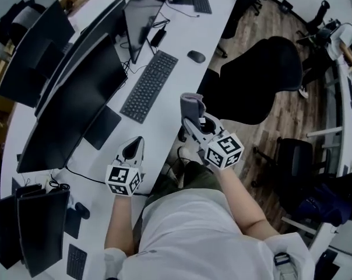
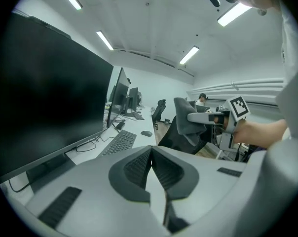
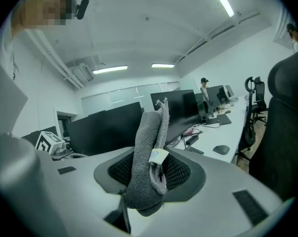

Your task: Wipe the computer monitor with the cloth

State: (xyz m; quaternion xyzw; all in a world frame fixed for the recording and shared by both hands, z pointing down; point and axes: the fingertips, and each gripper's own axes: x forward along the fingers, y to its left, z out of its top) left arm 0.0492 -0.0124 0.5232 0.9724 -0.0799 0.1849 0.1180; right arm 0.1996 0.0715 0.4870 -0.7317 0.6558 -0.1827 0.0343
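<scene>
The large dark monitor stands on the white desk at the left, and its black screen fills the left of the left gripper view. A grey cloth with a small white tag stands upright, pinched in my right gripper, which is raised over the desk's near edge. In the right gripper view the cloth sits between the jaws of that gripper, facing the monitor. My left gripper hovers over the desk in front of the monitor's foot. This gripper is shut, with nothing in it.
A black keyboard and a mouse lie on the desk beyond the grippers. More monitors stand to the near left and far along the desk. A black office chair is at the right, and a person stands far off.
</scene>
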